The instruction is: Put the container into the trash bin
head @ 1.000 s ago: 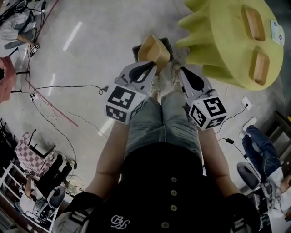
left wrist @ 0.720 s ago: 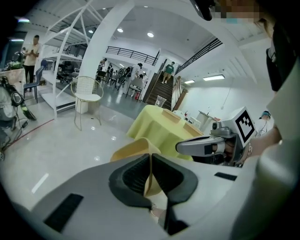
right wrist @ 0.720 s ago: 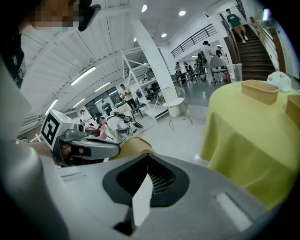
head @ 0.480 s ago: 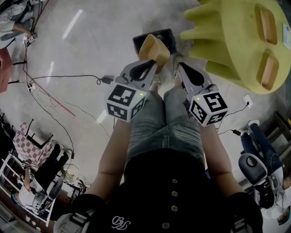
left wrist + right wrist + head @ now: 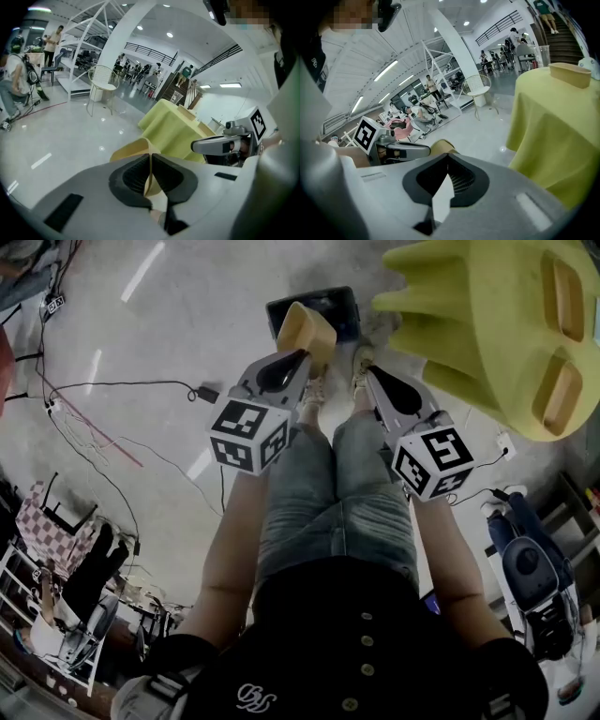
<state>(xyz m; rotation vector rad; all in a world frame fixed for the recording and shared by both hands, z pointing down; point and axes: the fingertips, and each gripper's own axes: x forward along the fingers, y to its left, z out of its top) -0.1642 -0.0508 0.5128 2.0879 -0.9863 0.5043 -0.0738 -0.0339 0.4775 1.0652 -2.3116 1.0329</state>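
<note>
Head view has the left gripper (image 5: pixel 298 357) pinched nearly shut on one thin wall of the tan container (image 5: pixel 305 331). From this angle the container lines up over the near-left edge of the dark trash bin (image 5: pixel 342 307), which sits on the floor at the far end. The right gripper (image 5: pixel 368 379) is just to its right, closed on nothing. My take: centre the container over the bin's opening and get it low before letting go. A one-wall pinch like that probably lets it swing.
</note>
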